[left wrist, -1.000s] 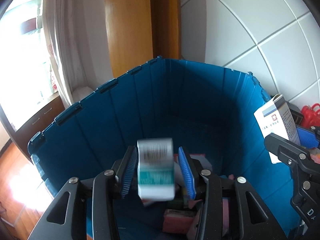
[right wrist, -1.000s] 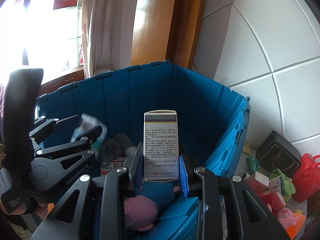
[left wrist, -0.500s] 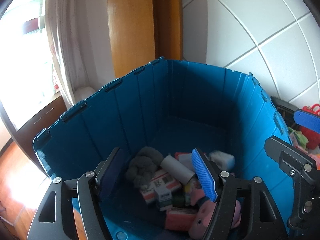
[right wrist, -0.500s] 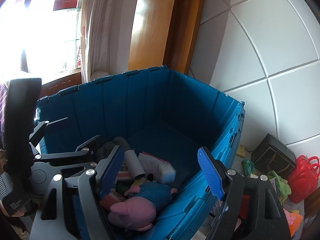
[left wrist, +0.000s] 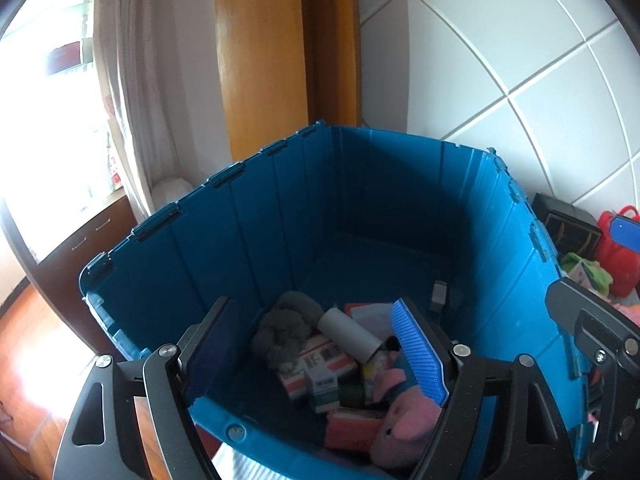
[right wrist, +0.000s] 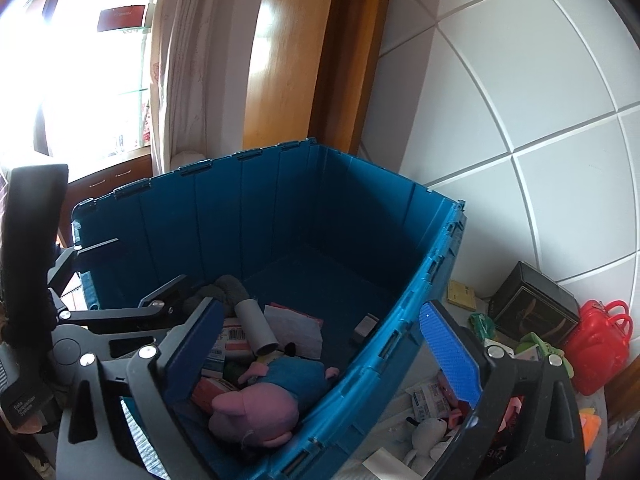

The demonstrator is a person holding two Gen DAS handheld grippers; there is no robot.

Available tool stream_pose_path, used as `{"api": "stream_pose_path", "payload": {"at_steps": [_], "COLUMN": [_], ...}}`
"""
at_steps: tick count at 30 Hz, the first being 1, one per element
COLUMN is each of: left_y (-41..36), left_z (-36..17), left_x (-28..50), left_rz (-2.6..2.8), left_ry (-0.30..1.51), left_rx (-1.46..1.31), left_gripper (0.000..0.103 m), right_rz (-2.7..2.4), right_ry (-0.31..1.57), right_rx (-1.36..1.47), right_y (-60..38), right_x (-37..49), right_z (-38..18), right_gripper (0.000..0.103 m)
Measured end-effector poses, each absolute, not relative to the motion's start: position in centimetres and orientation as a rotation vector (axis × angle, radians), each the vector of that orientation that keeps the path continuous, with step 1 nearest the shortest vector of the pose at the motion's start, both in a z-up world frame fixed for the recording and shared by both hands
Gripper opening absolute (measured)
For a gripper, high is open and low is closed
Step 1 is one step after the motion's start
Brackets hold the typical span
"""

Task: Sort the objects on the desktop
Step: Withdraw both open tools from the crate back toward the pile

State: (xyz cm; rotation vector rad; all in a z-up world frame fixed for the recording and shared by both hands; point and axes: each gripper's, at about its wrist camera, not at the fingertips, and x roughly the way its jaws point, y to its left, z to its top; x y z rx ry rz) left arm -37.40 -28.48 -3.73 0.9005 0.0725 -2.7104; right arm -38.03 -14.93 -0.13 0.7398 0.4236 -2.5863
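Desktop objects partly sorted. Left tongs (left wrist: 316, 356) released, empty, hanging over the blue crate (right wrist: 384, 352) at the tabletop's left end. Crate holds a grey plush (left wrist: 286, 330), cardboard tube (left wrist: 350, 334), small boxes (left wrist: 320, 368) and a pink pig plush (right wrist: 260, 400). Right tongs (right wrist: 320, 360) released, empty, straddling the crate's right wall. Left to sort, toward the tabletop's right edge: black box (right wrist: 532, 306), green item (right wrist: 536, 342), red toy bag (right wrist: 596, 344), white plush (right wrist: 428, 434).
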Motion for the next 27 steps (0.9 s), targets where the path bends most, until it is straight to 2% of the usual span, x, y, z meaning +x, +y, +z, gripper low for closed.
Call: {"api": "stream_pose_path", "payload": {"at_steps": [13,27], "left_y": [-22.0,-8.0], "left_z": [-1.6,-2.1], "left_x": [-35.0,-34.8], "left_rz": [-2.847,-3.098], "left_ry": [0.013,-0.124], "left_rx": [0.841,0.897], "left_gripper": [0.081,0.081], "right_rz": [-2.711,-2.935], "right_ry": [0.334,0.184], "right_rx": [0.761,0.917], "right_y": [-6.6,9.3], "right_x": [-35.2,-32.7], "right_z": [0.4,-1.6], "right_gripper": [0.100,0.103]}}
